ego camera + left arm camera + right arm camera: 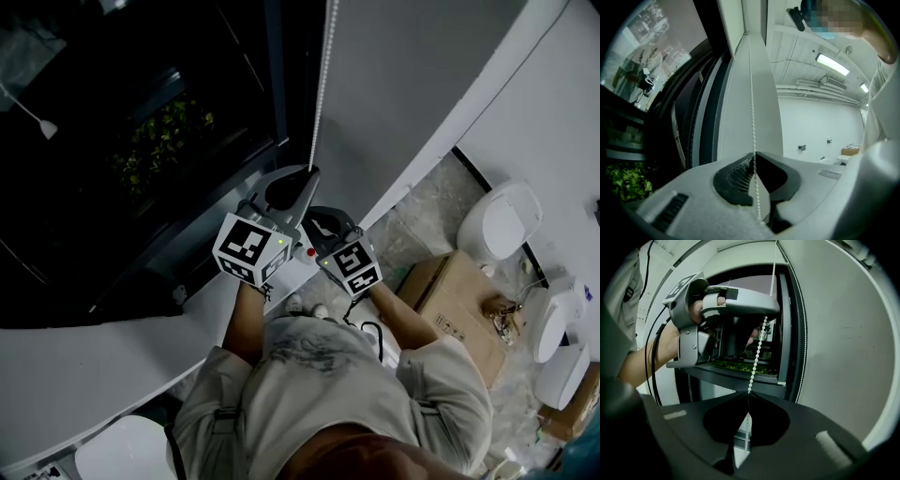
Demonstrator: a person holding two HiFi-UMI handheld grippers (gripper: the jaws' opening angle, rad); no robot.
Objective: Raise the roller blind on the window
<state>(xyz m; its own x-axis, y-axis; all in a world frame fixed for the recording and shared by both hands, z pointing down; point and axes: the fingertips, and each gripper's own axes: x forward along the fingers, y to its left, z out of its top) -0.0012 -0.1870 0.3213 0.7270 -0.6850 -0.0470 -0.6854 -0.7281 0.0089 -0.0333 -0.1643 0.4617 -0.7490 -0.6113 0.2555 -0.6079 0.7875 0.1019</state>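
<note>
Roller-blind bead chain [322, 84] hangs straight down along the right edge of the dark window [141, 141], close to its frame. The left gripper [753, 157] points roughly level toward the window, its jaws pinched together on the chain. Just to its right, lower on the same strand, the right gripper [747, 399] also clamps the chain between closed jaws and tips slightly downward. Both forearms reach forward from the person's chest, hands side by side, with the marker cubes [249, 249] close together.
</note>
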